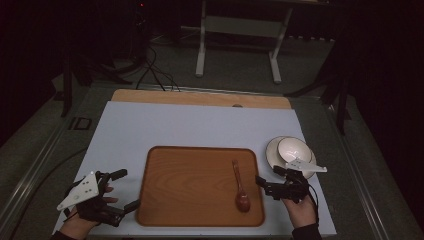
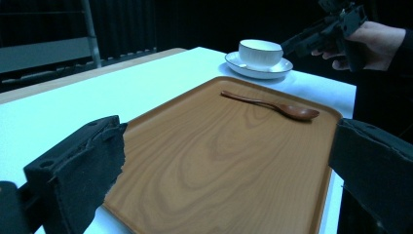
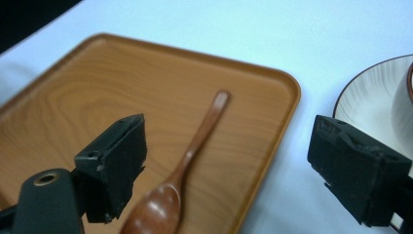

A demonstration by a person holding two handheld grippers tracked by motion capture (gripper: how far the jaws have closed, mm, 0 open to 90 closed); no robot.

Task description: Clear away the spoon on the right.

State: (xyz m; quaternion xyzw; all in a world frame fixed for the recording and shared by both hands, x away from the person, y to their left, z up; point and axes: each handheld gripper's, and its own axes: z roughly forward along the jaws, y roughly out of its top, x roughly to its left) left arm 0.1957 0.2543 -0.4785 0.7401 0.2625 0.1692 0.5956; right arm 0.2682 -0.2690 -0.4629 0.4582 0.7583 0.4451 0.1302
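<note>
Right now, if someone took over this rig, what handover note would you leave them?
Left gripper: open, empty, at the left edge of the brown wooden tray.
Right gripper: open, empty, at the tray's right edge, near the spoon.
Dark wooden spoon: lying on the tray's right side.
White cup: on its white saucer, right of the tray.
Done: nothing gripped yet. Left: probably grasping the spoon.
</note>
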